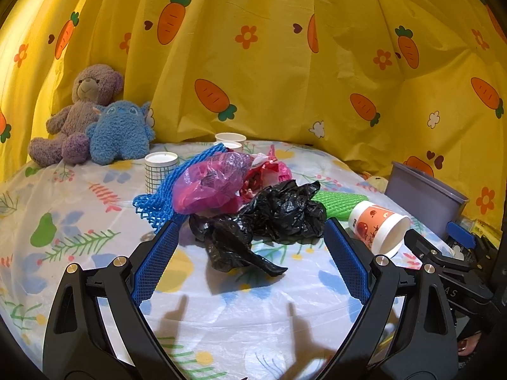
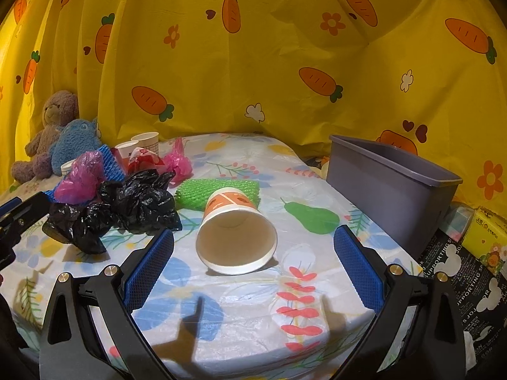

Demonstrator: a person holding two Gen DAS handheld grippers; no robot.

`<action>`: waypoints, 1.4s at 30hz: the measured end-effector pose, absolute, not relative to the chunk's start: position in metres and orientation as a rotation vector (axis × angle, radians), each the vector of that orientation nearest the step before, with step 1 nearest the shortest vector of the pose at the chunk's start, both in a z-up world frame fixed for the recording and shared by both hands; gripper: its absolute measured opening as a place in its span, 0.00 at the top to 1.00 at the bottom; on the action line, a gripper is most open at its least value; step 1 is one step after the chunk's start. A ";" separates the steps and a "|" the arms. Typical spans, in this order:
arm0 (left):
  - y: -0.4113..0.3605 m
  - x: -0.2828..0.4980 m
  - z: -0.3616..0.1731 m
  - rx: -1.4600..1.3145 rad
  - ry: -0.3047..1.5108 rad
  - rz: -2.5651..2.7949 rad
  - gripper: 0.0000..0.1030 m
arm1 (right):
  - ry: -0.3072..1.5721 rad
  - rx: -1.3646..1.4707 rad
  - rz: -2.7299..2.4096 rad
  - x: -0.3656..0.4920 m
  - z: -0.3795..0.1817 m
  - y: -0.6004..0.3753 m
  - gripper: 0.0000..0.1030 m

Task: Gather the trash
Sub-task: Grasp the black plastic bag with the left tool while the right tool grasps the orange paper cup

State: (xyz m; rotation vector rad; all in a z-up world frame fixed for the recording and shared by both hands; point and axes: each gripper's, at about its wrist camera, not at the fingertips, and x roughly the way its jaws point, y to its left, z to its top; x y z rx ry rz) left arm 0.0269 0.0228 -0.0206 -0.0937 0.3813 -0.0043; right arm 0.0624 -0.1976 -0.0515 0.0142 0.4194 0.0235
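left wrist view: the left gripper (image 1: pixel 250 237) hangs with jaws spread wide, empty, around the near end of the black bag (image 1: pixel 269 218); it looks limp and may slip out of a pinch, while the pink bag (image 1: pixel 212 183) and blue net (image 1: pixel 161 196) crowd behind

right wrist view: the right gripper (image 2: pixel 253 247) is released too, facing the tipped paper cup (image 2: pixel 236 231), which could roll; the grey bin (image 2: pixel 389 183) stands to the right
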 end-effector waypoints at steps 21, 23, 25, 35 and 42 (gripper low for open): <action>0.041 0.077 -0.047 -0.136 0.508 -0.027 0.21 | 0.544 0.028 0.137 0.116 -0.072 -0.200 0.30; 0.044 0.083 -0.050 -0.151 0.539 -0.045 0.27 | 0.535 0.037 0.144 0.114 -0.073 -0.202 0.31; 0.046 0.088 -0.053 -0.166 0.570 -0.063 0.35 | 0.528 0.034 0.150 0.113 -0.072 -0.203 0.33; 0.050 0.089 -0.059 -0.196 0.598 -0.094 0.87 | 0.512 0.034 0.165 0.104 -0.068 -0.205 0.39; 0.054 0.076 -0.041 -0.201 0.541 -0.095 0.95 | 0.492 0.043 0.163 0.095 -0.060 -0.208 0.39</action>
